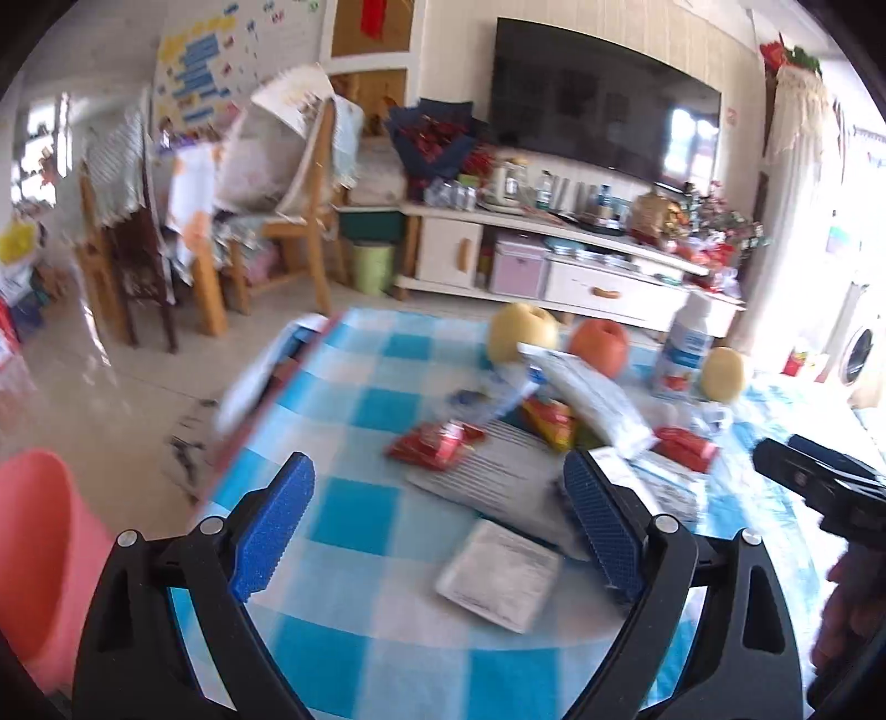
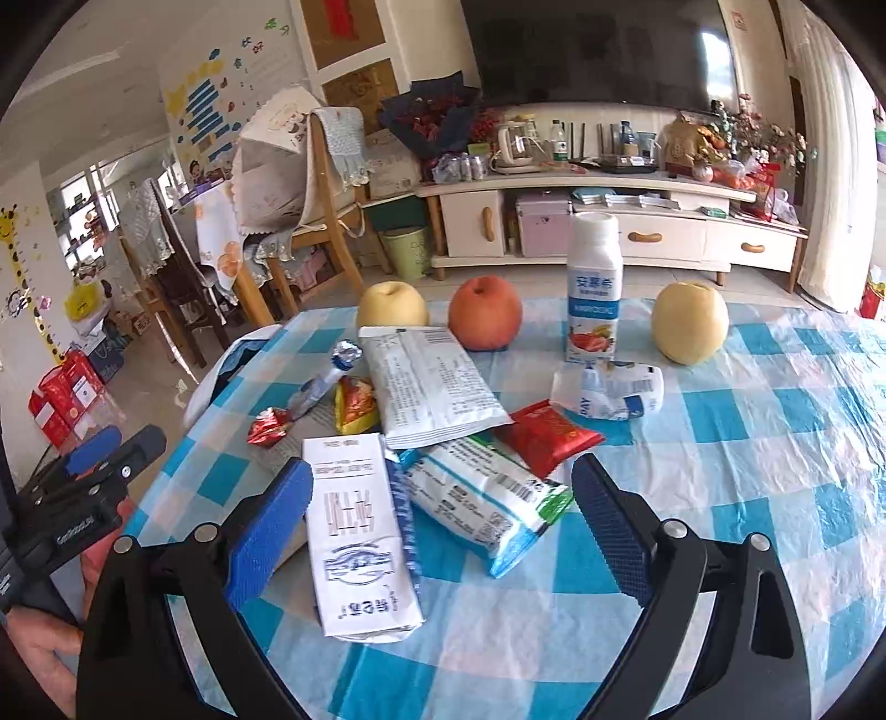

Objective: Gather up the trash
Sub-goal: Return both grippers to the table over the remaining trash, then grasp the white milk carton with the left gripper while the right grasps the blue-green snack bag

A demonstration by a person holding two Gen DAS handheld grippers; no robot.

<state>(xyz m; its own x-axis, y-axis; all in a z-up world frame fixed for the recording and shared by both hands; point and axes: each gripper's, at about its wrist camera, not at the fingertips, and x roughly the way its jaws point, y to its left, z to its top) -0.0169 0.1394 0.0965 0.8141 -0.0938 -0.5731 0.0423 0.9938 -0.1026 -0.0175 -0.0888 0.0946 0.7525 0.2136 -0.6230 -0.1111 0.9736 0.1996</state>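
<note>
- A living room with a big dark TV point(image 2: 598, 50) on a long white cabinet point(image 2: 609, 221), wooden chairs point(image 2: 326, 205) to the left and a pale tiled floor.
- Up close is a table with a blue and white checked cloth point(image 2: 747, 443). Its left edge drops to the floor; the right half of the cloth is mostly bare.
- A pink bin point(image 1: 39, 554) stands low on the left, beside the table edge.
- At the back of the cloth stand two yellow apples point(image 2: 689, 321), a red apple point(image 2: 485, 313) and a white yogurt bottle point(image 2: 593, 288).
- The trash lies in a heap in the middle: a long white wrapper point(image 2: 432, 382), a white paper packet point(image 2: 360, 531), a white and blue-green wrapper point(image 2: 487, 498), a red wrapper point(image 2: 548, 432), a crumpled white wrapper point(image 2: 609, 387) and a small red foil point(image 2: 268, 426).
- The right gripper point(image 2: 440, 531) is spread wide and holds nothing. The white paper packet and the white and blue-green wrapper lie between its fingers, just below.
- The left gripper point(image 1: 437, 526) is spread wide too, with nothing in it. A small flat white packet point(image 1: 498, 576) lies on the cloth between its fingers. The heap sits just past its tips.
</note>
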